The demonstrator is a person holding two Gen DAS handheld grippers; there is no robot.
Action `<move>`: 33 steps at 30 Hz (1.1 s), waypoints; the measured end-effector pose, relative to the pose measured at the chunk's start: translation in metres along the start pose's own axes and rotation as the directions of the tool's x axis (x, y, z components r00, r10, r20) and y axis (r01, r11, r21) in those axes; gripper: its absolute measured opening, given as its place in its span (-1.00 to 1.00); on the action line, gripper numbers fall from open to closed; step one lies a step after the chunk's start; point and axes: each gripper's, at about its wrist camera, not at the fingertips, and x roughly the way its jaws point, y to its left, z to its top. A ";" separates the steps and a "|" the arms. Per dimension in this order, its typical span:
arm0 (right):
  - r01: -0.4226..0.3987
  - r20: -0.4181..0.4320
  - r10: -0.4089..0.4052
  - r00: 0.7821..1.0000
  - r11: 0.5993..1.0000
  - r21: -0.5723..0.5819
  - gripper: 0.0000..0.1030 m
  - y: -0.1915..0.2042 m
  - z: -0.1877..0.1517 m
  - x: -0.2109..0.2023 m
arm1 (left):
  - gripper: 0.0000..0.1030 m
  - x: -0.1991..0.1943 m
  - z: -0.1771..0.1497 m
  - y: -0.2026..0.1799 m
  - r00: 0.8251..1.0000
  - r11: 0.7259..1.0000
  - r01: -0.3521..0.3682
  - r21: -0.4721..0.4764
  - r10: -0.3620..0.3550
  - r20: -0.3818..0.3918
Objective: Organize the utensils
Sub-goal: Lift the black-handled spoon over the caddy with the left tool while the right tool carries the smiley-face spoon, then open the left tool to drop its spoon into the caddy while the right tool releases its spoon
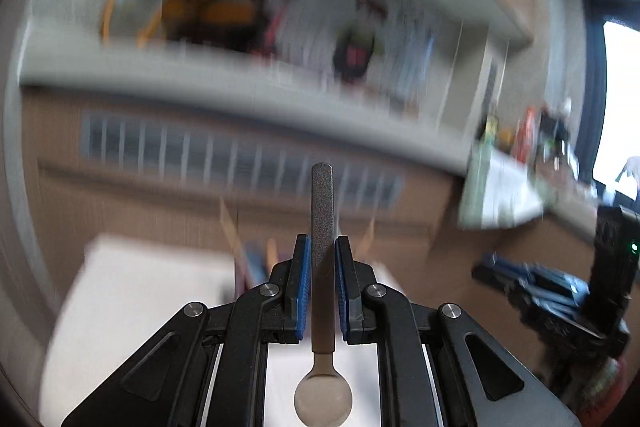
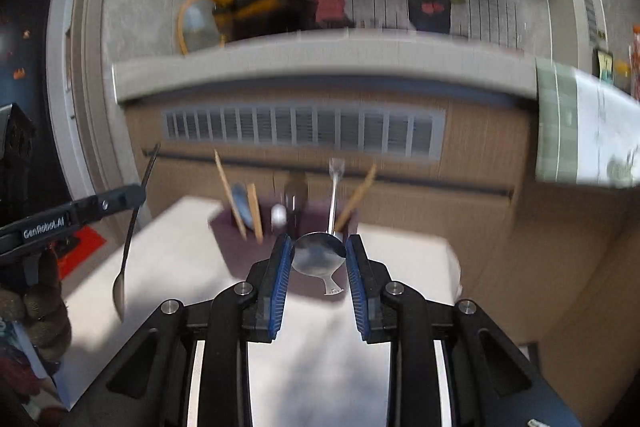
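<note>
Left tongs (image 1: 322,259) first: I see both blue ribbed pads clamped on the handle of a spoon (image 1: 322,267), held clear above the white table (image 1: 132,291). From the left wrist camera, its long axis runs straight along the fingers — the flat, grainy grey handle end points away from me toward the blurred wooden cabinet (image 1: 160,211), and the smooth round bowl sits back near the camera. From the right wrist camera, that same spoon (image 2: 132,227) hangs almost upright, bowl lowest, handle tip leaning up and to the right.

Moving right, a dark purple holder (image 2: 248,247) stands at the far side of the table with wooden sticks (image 2: 236,203), a fork (image 2: 334,195) and other blurred pieces upright in it.

Right tongs (image 2: 318,259): I have the pads pressed on the sides of a shiny metal spoon bowl (image 2: 318,255), gripped across its width — its short visible stem points down and toward me, with the rest too small to make out.
</note>
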 end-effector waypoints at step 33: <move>-0.133 -0.274 0.175 0.946 0.977 0.168 -0.34 -0.045 0.018 0.162 | -0.42 0.128 -0.045 0.056 0.997 0.989 -0.076 -0.127 0.072 -0.042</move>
